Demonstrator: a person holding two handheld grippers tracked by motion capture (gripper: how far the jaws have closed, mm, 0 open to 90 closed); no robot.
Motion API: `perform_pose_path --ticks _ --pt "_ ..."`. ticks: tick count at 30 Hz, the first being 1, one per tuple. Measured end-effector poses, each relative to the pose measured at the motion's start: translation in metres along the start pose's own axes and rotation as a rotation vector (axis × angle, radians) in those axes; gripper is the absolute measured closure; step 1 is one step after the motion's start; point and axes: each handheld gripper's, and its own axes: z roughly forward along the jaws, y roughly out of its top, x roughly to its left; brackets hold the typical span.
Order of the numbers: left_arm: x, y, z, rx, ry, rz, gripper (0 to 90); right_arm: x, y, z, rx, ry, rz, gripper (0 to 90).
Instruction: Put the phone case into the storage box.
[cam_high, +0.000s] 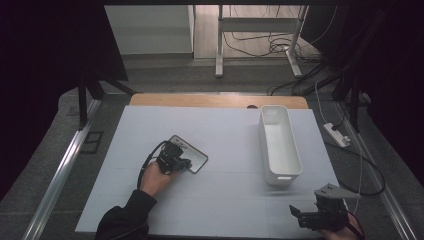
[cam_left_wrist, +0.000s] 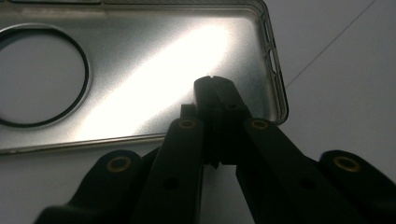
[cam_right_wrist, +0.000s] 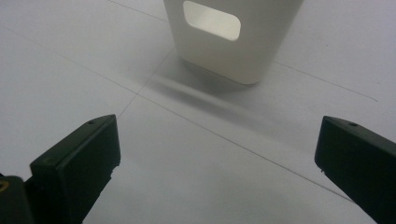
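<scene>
1. Desk (cam_high: 215, 200): flat white surface with thin seam lines; a wooden edge shows along the far side. Floor beyond carries cables and a power strip (cam_high: 336, 134).
2. Phone case (cam_high: 192, 152): lies flat on the desk left of centre, open side up. Clear plastic, glossy, rounded corners, raised rim with side cut-outs; a dark ring is set in its back panel, seen in the left gripper view (cam_left_wrist: 140, 70).
3. White bin (cam_high: 279, 145): long, narrow, open-topped plastic box with rounded corners, right of centre and well apart from the case. A rounded-rectangle handle slot pierces its near end wall (cam_right_wrist: 224, 32). Matte finish; interior looks bare.
4. Left tool (cam_high: 186, 163): held in the left hand (cam_high: 156, 179), jaws brought together, tips over the case's near edge (cam_left_wrist: 215, 86). Whether the rim is pinched between them cannot be told.
5. Right tool (cam_high: 300, 212): at the desk's near right corner, jaws spread wide, nothing between them (cam_right_wrist: 217, 154). The bin's near end stands directly ahead of it, apart.
</scene>
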Motion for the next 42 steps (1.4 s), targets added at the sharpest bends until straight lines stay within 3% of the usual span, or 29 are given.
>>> perform_pose_path --ticks 19,36,42 --pt "0.007 -0.027 -0.018 0.017 0.023 -0.035 88.9 0.001 0.0 0.0 -0.003 -0.001 -0.003 0.5" --pt "0.029 -0.051 -0.037 0.021 0.053 -0.104 88.9 0.001 0.0 0.0 -0.005 0.0 -0.002 0.4" --pt "0.036 -0.056 -0.042 0.026 0.09 -0.121 88.9 0.001 0.0 0.0 -0.005 0.0 -0.001 0.5"
